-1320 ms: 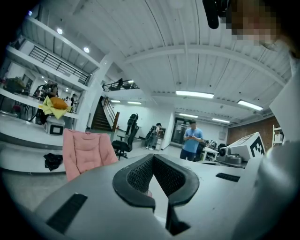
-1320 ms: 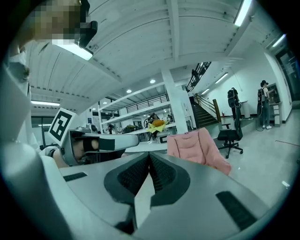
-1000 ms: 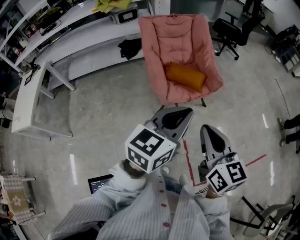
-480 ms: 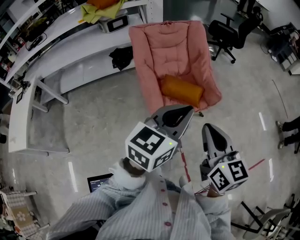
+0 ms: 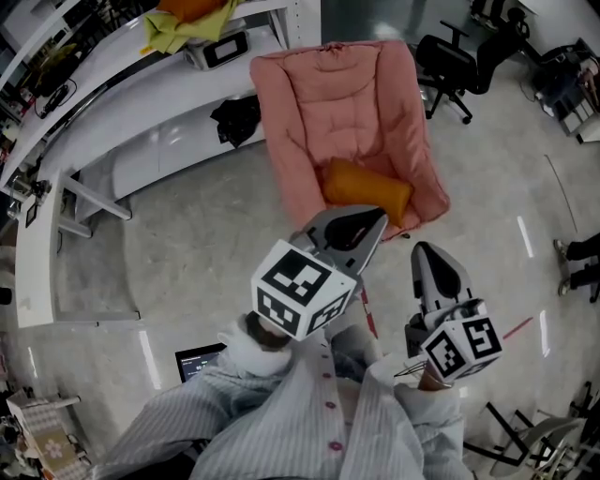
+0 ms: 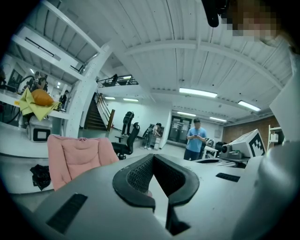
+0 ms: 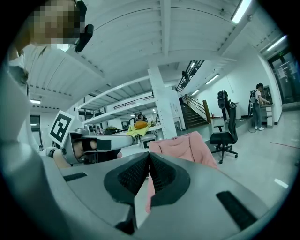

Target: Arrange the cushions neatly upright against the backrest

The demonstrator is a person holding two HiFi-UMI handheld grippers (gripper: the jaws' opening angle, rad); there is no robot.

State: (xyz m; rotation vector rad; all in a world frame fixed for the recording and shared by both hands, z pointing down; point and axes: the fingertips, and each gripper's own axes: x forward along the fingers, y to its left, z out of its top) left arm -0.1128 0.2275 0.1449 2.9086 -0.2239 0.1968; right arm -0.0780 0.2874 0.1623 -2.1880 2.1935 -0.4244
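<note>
A pink padded chair point(image 5: 342, 103) stands on the floor ahead of me, and an orange cushion point(image 5: 367, 190) lies flat on its seat, near the front edge. My left gripper point(image 5: 375, 219) is shut and empty, its tip just short of the cushion's front. My right gripper point(image 5: 432, 251) is lower and to the right, also shut and empty, over the bare floor. The left gripper view shows shut jaws point(image 6: 153, 158) with the chair point(image 6: 77, 157) off to the left. In the right gripper view the shut jaws point(image 7: 149, 156) point at the chair point(image 7: 183, 144).
A long white desk point(image 5: 112, 84) runs at the left, with a yellow cloth and an orange thing point(image 5: 192, 14) on it. A black bag point(image 5: 234, 117) lies under the desk. A black office chair point(image 5: 459, 52) stands right of the pink chair. A laptop point(image 5: 197, 362) and red tape point(image 5: 369, 317) are on the floor.
The pink chair and cushion have drawn closer to the grippers in the head view. The left gripper's tip now almost reaches the cushion. Both grippers stay shut.
</note>
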